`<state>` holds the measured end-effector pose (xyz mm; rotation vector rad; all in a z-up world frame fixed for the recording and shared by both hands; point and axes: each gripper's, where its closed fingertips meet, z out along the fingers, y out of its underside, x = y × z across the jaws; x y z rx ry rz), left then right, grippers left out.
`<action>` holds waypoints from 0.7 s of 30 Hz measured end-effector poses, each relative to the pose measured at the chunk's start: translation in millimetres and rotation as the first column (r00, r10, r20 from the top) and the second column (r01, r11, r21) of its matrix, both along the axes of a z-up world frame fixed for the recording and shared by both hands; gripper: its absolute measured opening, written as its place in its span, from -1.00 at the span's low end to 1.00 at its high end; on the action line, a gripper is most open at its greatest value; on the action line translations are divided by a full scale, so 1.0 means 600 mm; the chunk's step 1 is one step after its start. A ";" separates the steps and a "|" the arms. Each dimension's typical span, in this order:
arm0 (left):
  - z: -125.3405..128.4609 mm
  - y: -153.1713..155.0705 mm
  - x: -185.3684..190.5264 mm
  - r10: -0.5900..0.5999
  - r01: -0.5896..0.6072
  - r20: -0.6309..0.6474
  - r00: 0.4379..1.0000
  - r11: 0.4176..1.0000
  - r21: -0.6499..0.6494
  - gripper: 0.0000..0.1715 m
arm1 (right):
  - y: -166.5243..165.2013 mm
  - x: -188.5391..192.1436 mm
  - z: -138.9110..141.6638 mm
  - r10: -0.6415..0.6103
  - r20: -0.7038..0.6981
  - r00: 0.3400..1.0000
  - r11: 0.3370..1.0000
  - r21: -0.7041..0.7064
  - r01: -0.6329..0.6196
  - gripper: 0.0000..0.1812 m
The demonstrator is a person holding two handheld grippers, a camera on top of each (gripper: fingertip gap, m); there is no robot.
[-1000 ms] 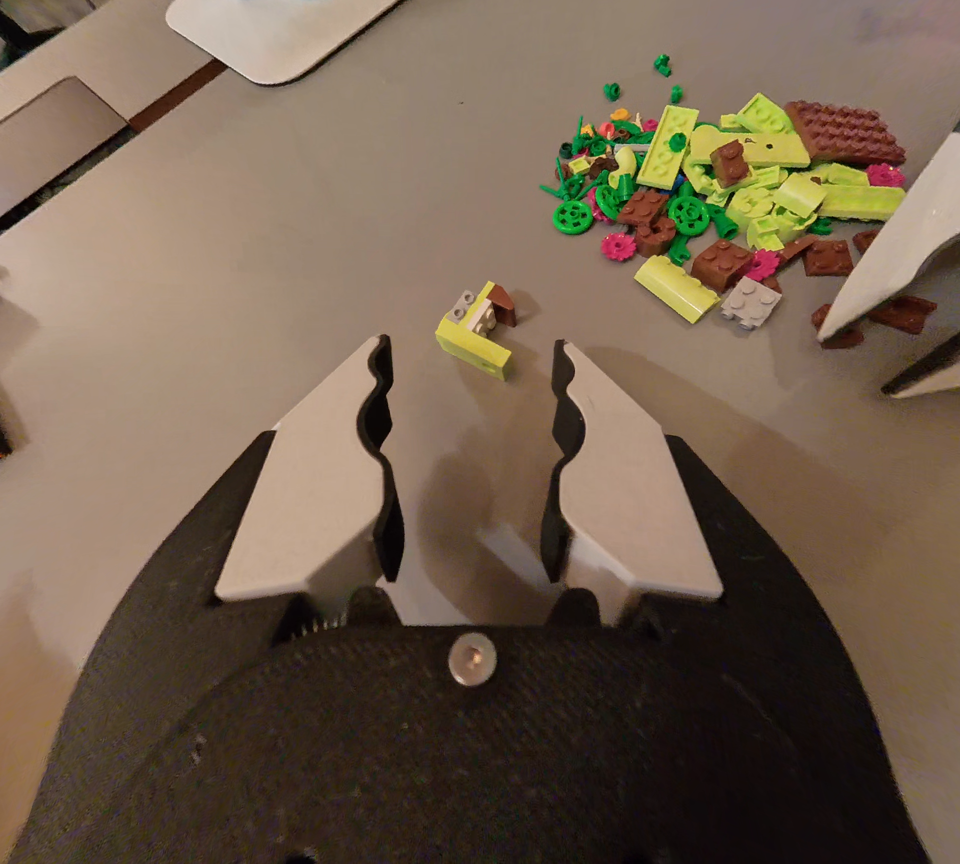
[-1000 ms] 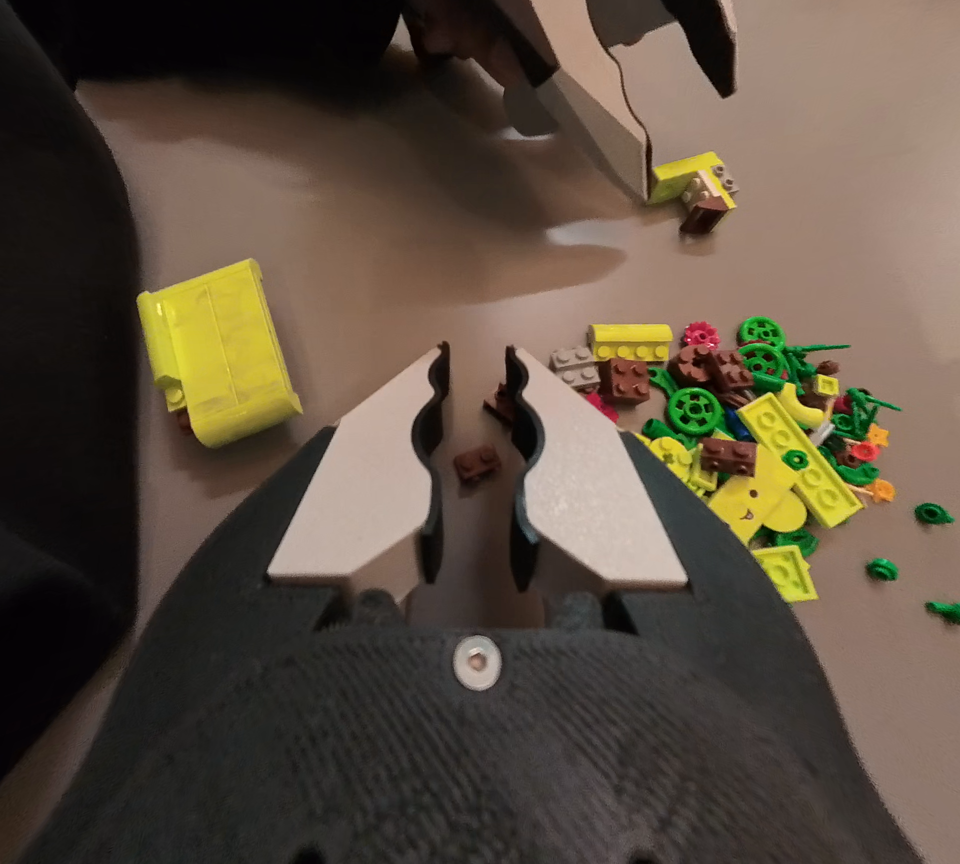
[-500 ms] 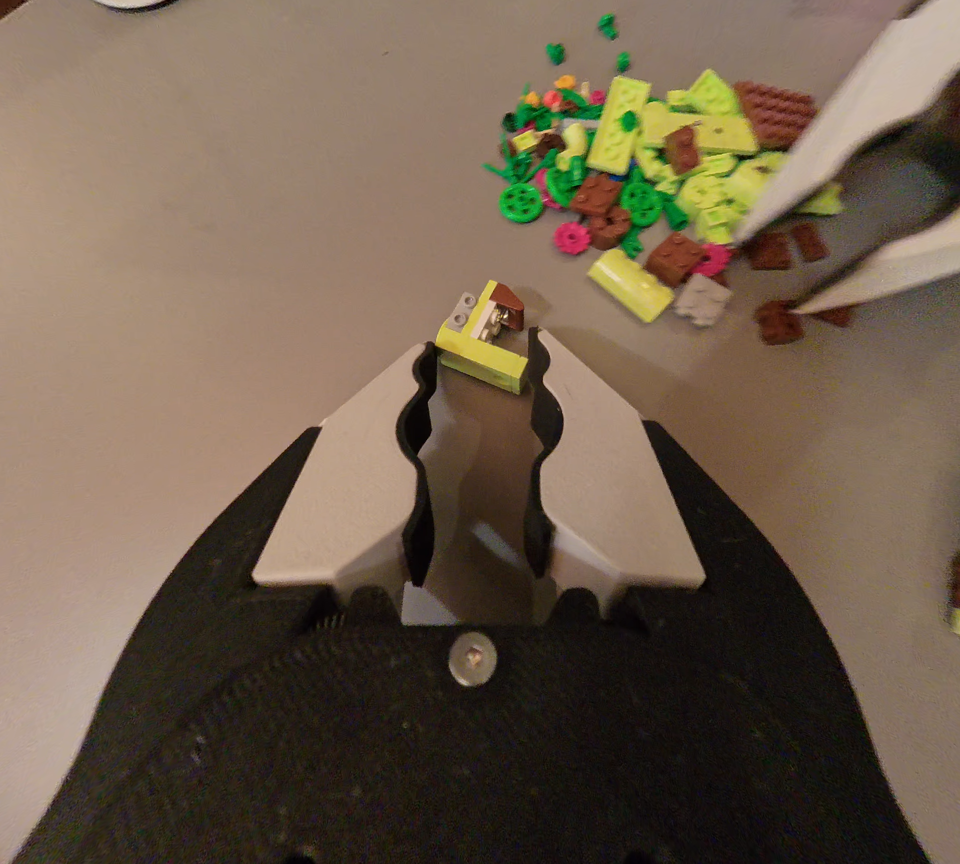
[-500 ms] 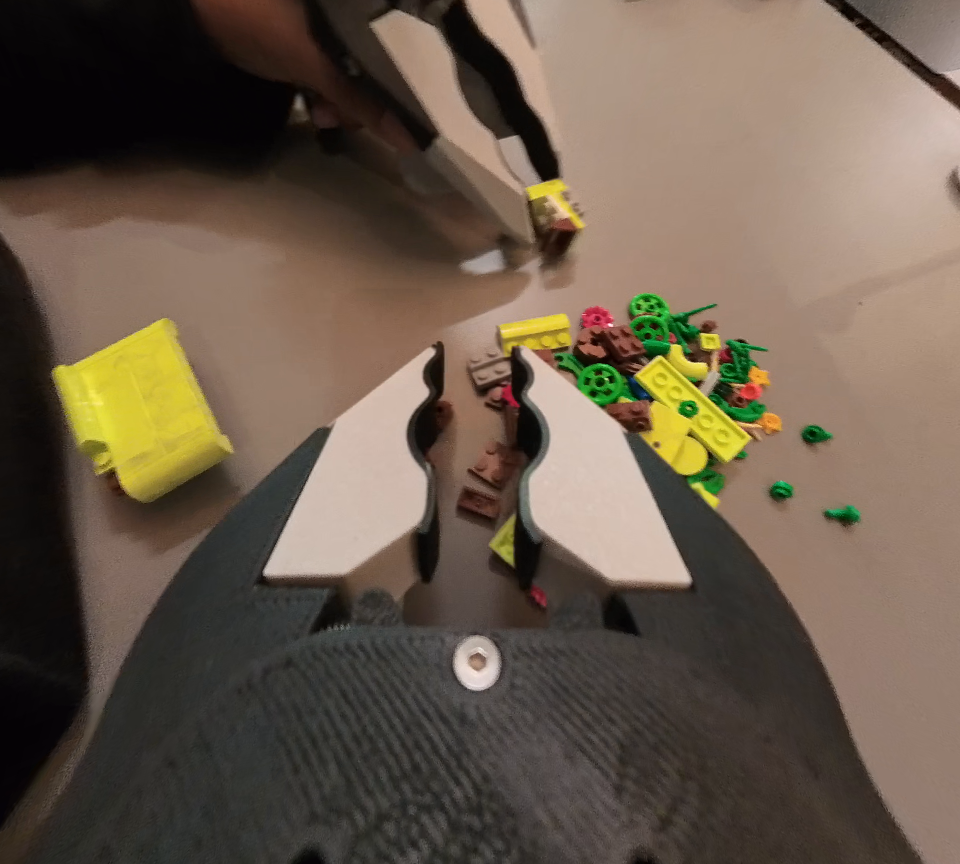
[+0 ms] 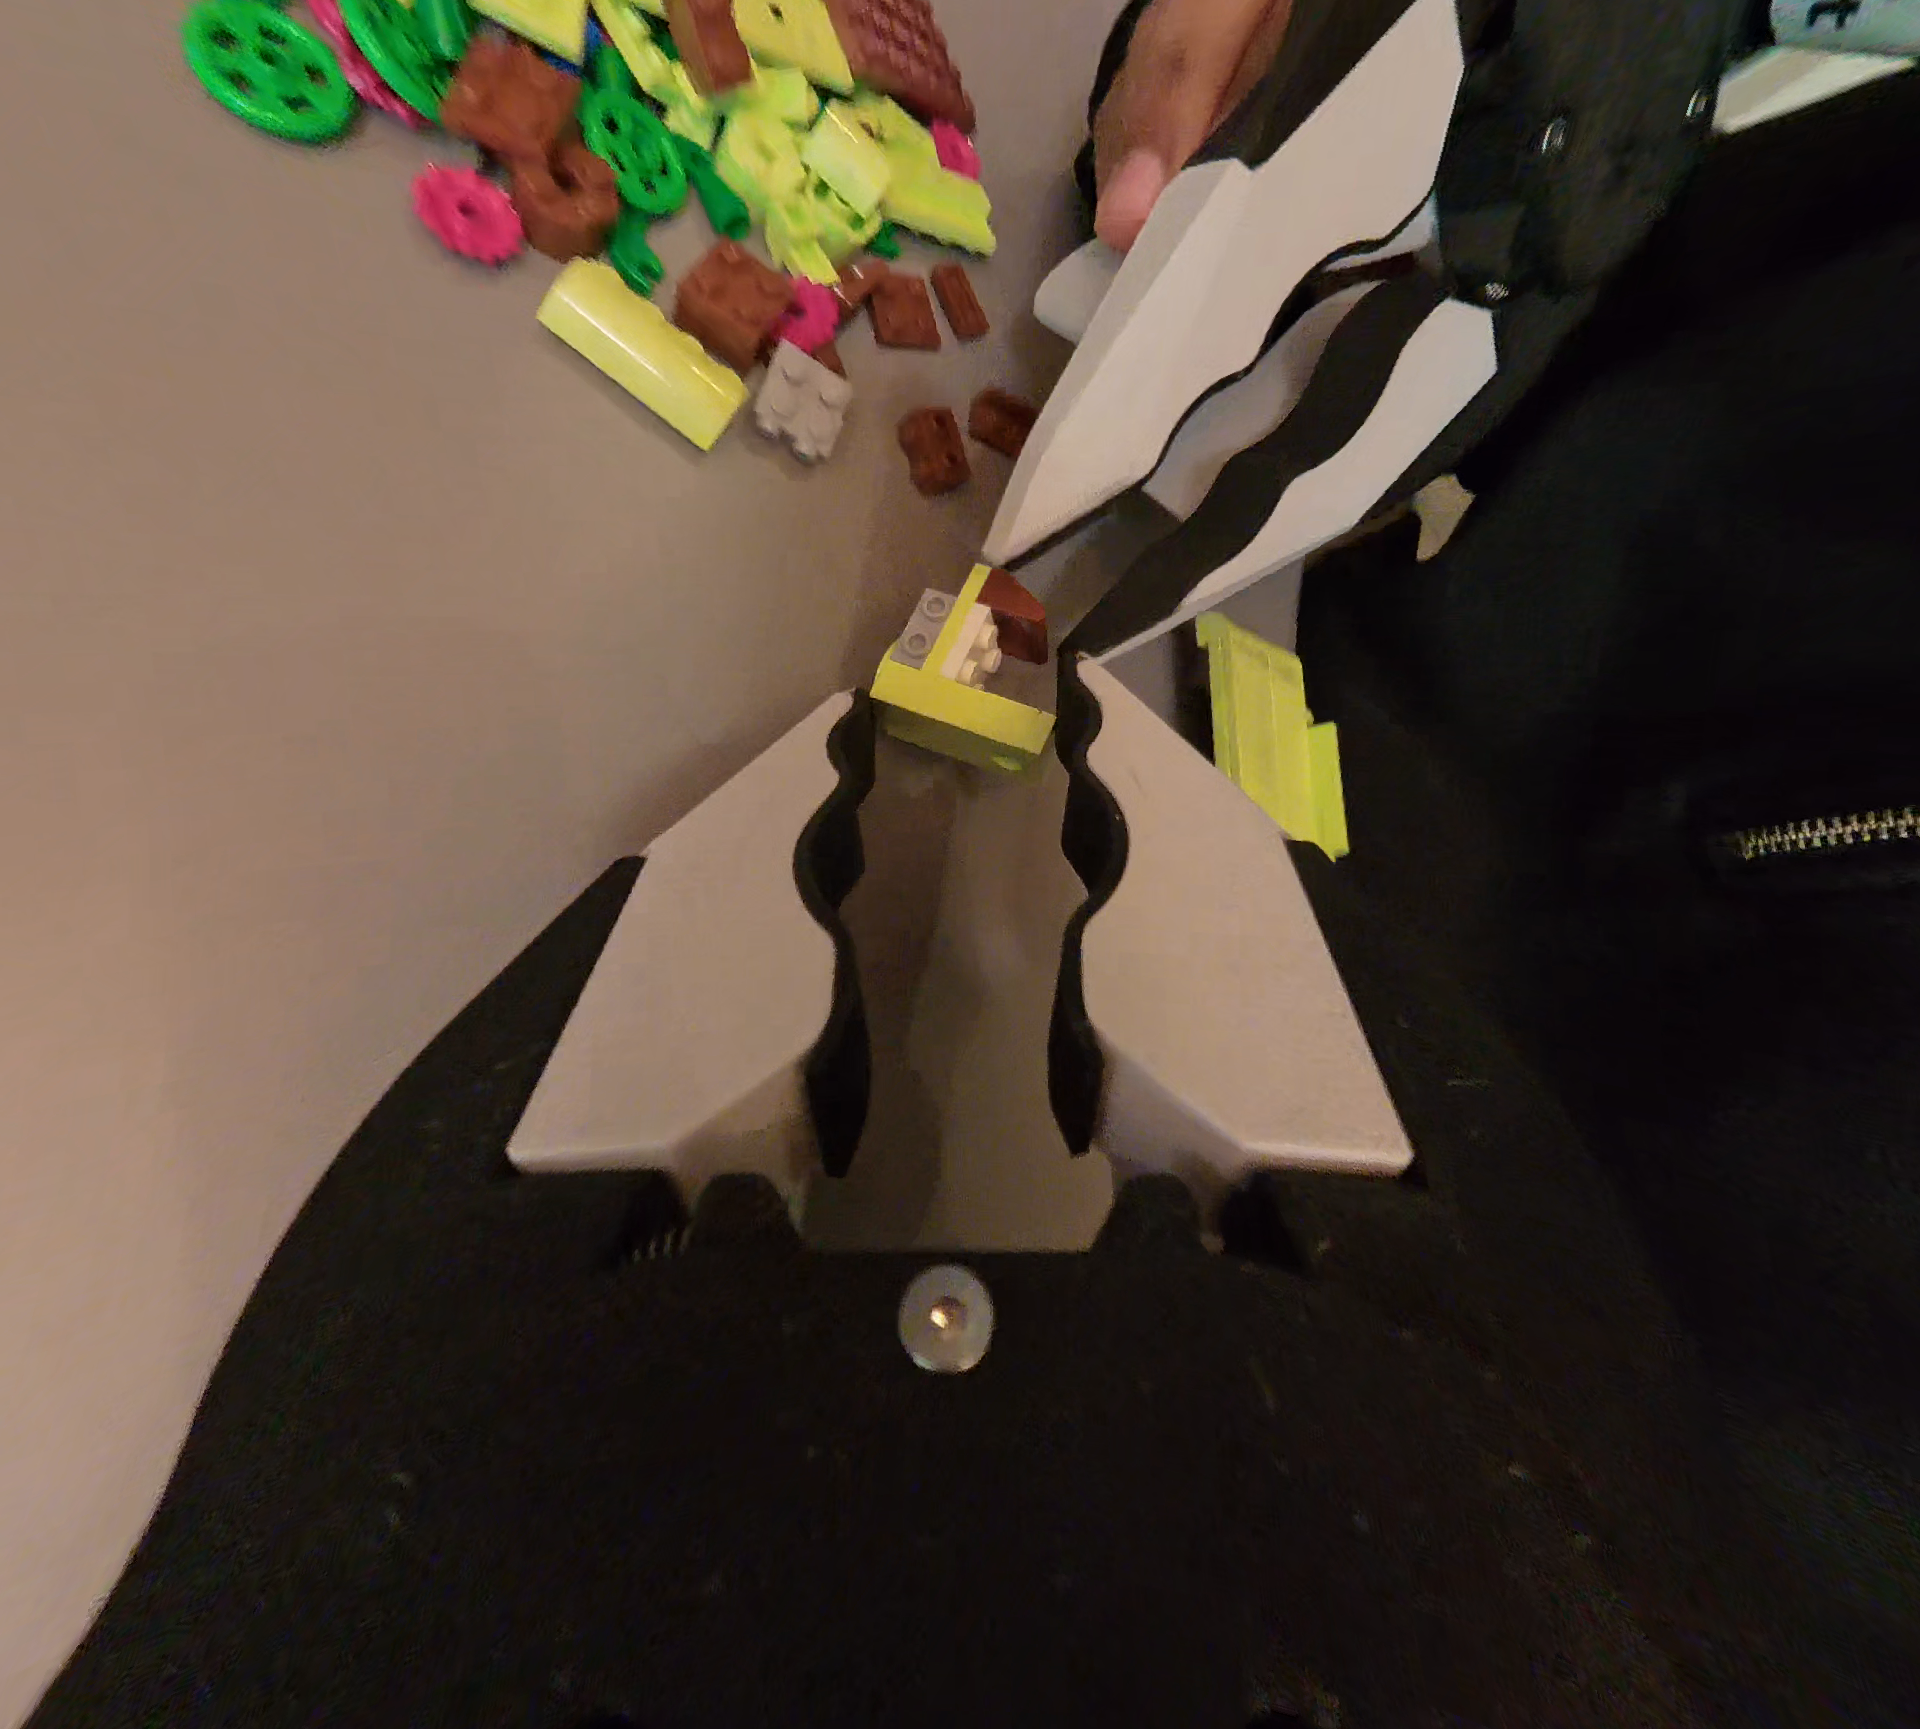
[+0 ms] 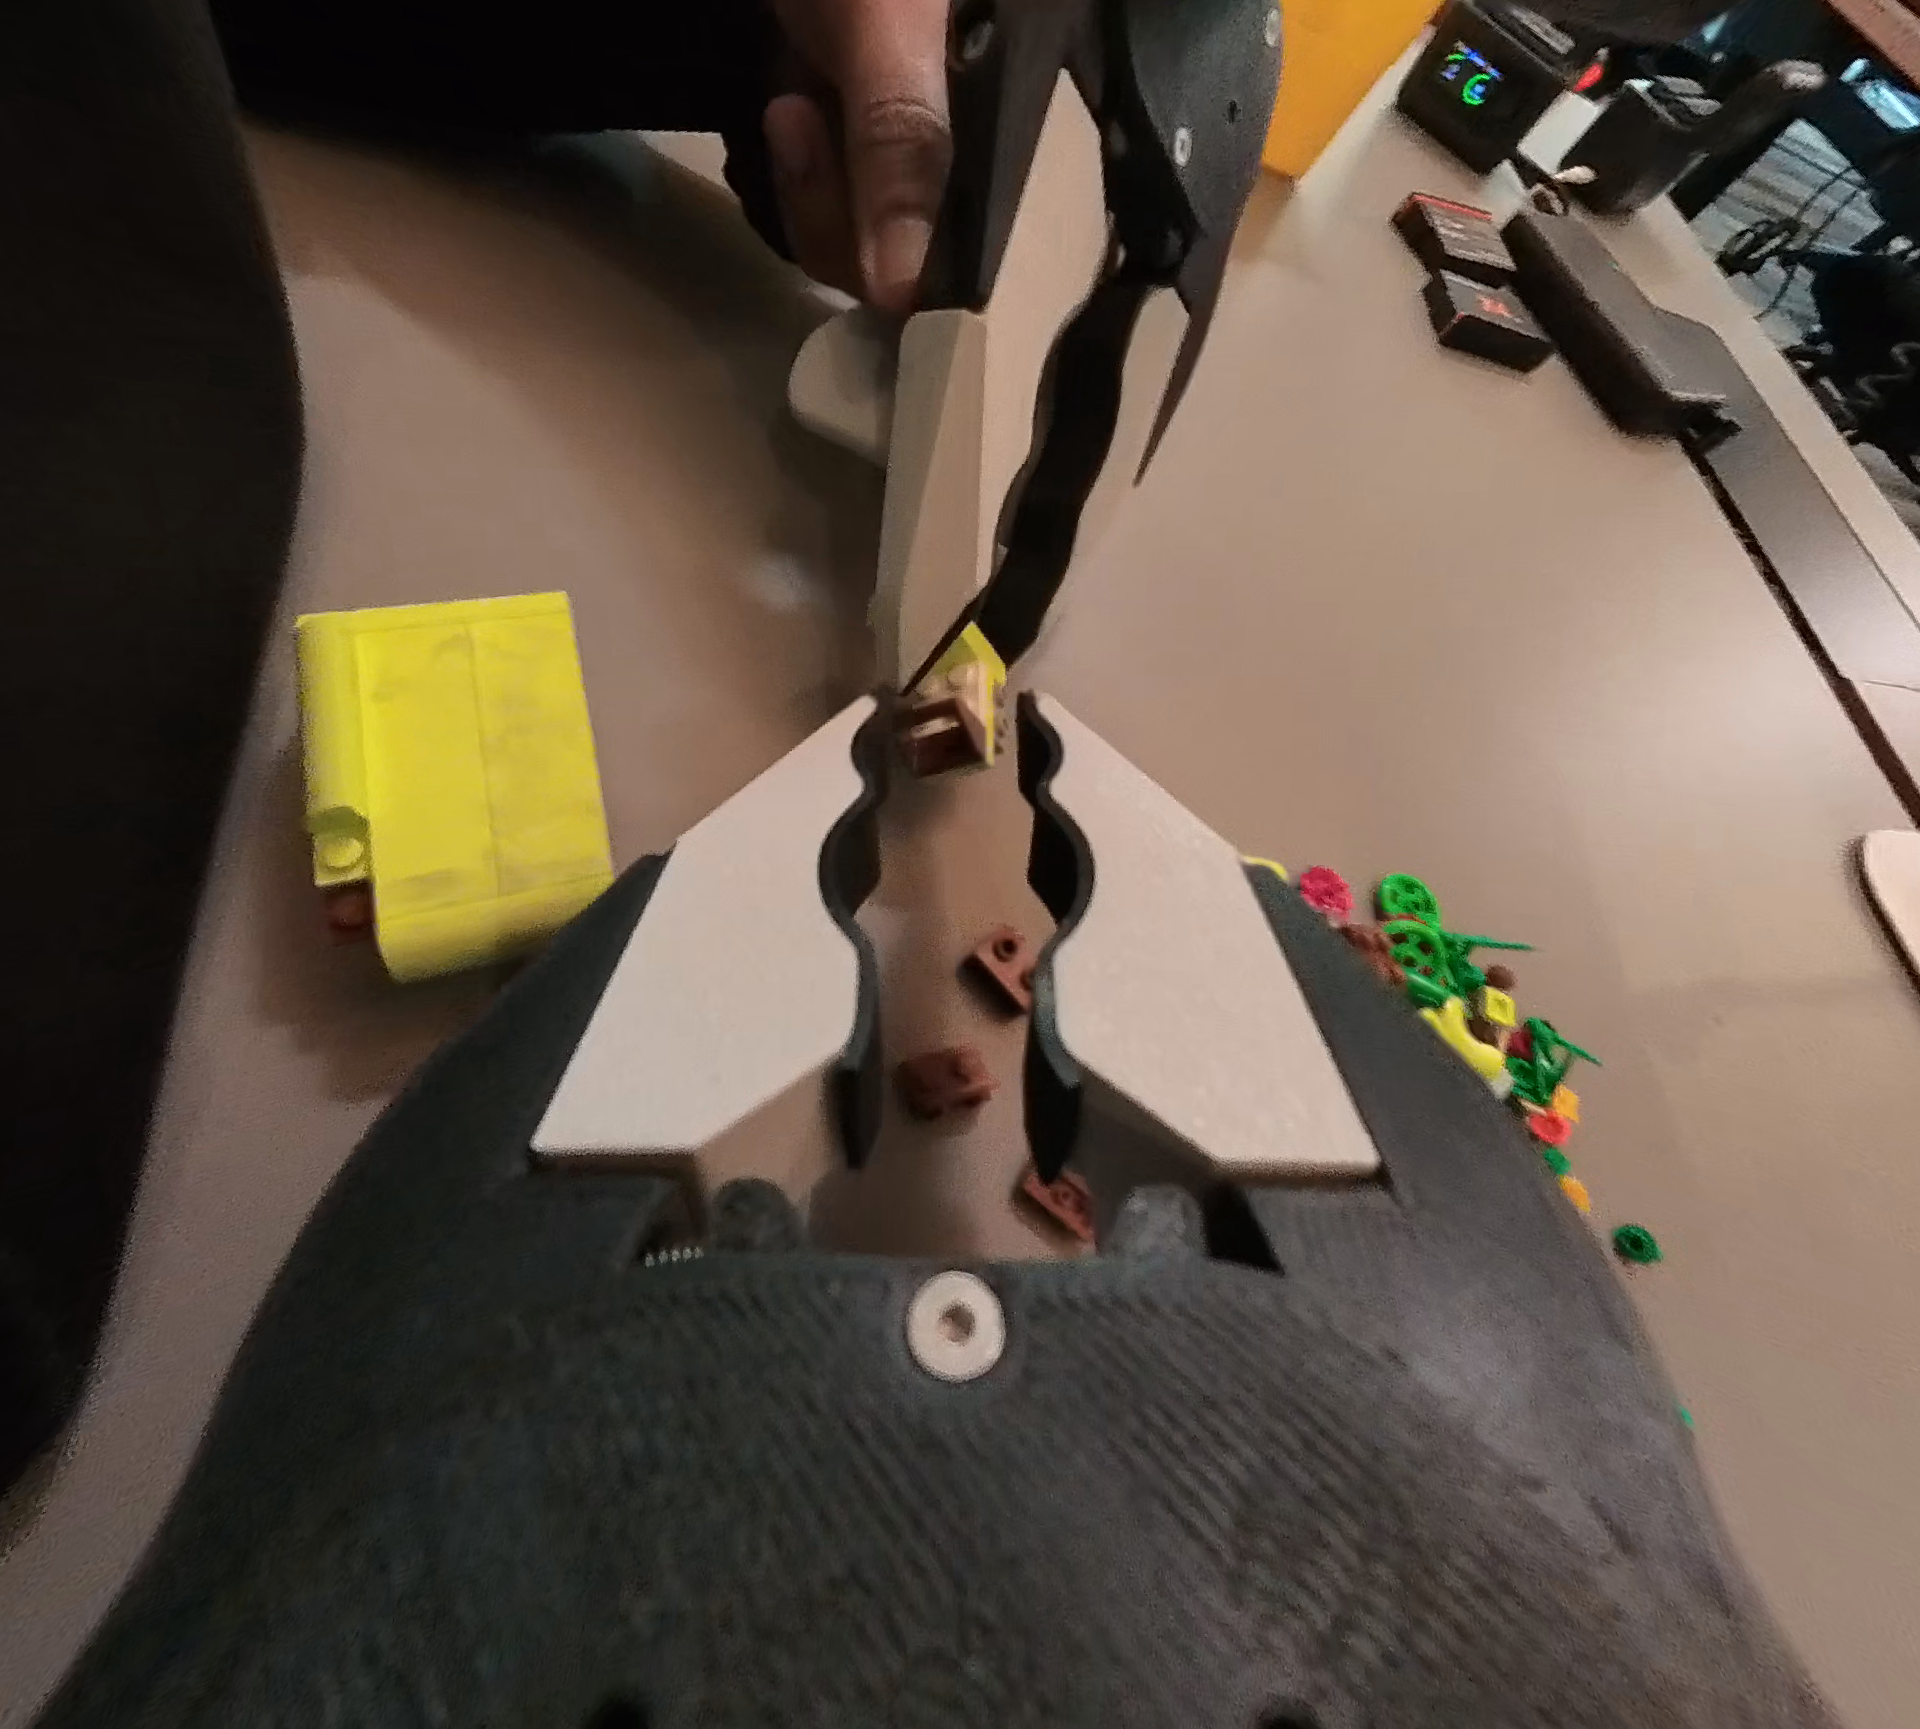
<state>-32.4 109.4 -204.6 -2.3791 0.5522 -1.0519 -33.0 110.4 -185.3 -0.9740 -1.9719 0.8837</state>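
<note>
My left gripper point(image 5: 961, 692) is shut on a small brick assembly point(image 5: 956, 687) of a lime plate, grey pieces and a brown slope piece, and seems to hold it just off the grey table point(image 5: 312, 640). My right gripper point(image 6: 951, 713) is partly open, its tips straddling the brown slope end point(image 6: 940, 734). The left fingertip touches it and the right stands slightly apart. In the left wrist view the right gripper point(image 5: 1034, 604) comes in from the upper right. In the right wrist view the left gripper point(image 6: 951, 671) comes down from above.
A pile of lime, green, brown and pink bricks point(image 5: 623, 69) lies on the table, also seen in the right wrist view point(image 6: 1455, 983). Loose brown pieces point(image 6: 1003, 957) lie under my right gripper. A large yellow block point(image 6: 447, 775) lies near the person's dark clothing. Black boxes point(image 6: 1475, 277) sit far right. Less than 4 cm separates the two grippers' tips. Both grippers' tips are roughly 7 cm from the large yellow block point(image 6: 447, 775). My left wrist view point(image 5: 1279, 737) looks at it from another angle.
My left gripper closed on the small assembly and brought it nearer the table edge. My right gripper left the pile and moved its tips onto the brown end.
</note>
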 end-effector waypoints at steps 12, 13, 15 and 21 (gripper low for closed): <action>-0.005 -0.004 -0.004 -0.014 0.014 -0.028 1.000 1.000 0.008 -0.61 | -0.002 0.003 -0.009 0.016 0.081 0.997 0.994 -0.113 -0.007 -0.81; -0.004 -0.002 -0.004 0.001 -0.001 -0.001 1.000 1.000 -0.011 -0.61 | -0.002 0.003 -0.010 0.016 0.080 0.997 0.994 -0.106 -0.008 -0.75; -0.002 -0.001 -0.004 0.019 -0.017 0.045 0.999 0.999 -0.040 -0.61 | -0.006 0.004 -0.015 0.027 0.089 0.996 0.996 -0.083 -0.020 -0.67; -0.001 -0.003 0.003 0.009 -0.007 0.060 0.998 0.999 -0.042 -0.61 | -0.009 0.002 -0.028 0.016 0.133 0.991 0.998 -0.064 -0.007 -0.80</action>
